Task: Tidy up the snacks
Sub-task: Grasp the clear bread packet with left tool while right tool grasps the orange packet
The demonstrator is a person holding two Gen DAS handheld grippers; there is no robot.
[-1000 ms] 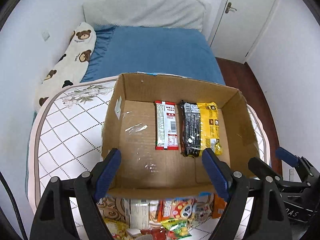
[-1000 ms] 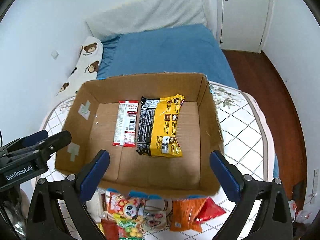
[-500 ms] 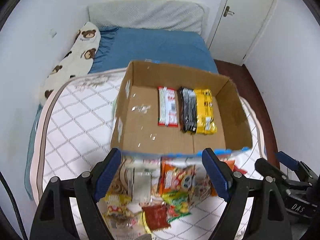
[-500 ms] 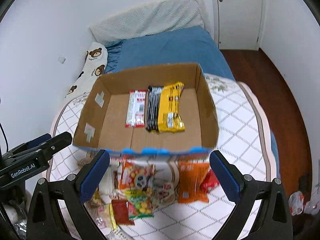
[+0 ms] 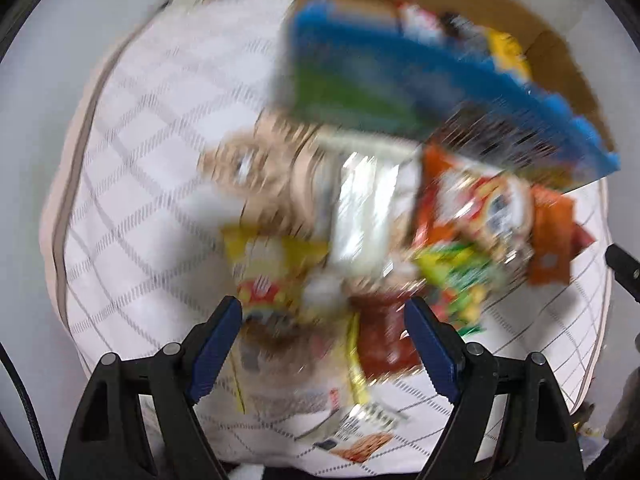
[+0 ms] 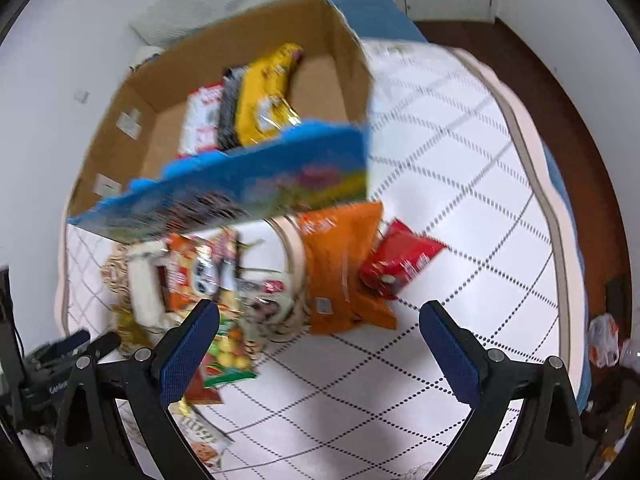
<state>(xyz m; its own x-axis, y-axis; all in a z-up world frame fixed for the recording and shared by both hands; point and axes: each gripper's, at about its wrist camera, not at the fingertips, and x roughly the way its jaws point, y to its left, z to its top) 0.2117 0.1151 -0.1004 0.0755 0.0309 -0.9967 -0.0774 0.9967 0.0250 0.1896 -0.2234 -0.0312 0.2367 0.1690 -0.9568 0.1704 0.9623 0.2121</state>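
Quilted bed cover [image 6: 460, 184], "GenRobot" lettering on left gripper [image 6: 60, 360]

White walls [image 6: 48, 60], dark wood floor [image 6: 580, 120], blue bed [image 6: 372, 4].

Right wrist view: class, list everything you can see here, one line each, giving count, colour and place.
cardboard box: one, brown with a blue printed front, on the quilt's far side
packets in the box: three, red-white, black, yellow, side by side on its floor
orange packet: one, on the quilt before the box
red packet: one, beside the orange packet
snack pile: several, mixed colours, blurred, left of the orange packet
quilt: one, white with dotted diamonds, on the bed
right gripper: one, black with blue pads, open, empty, above the quilt
left gripper: one, black, lower left edge
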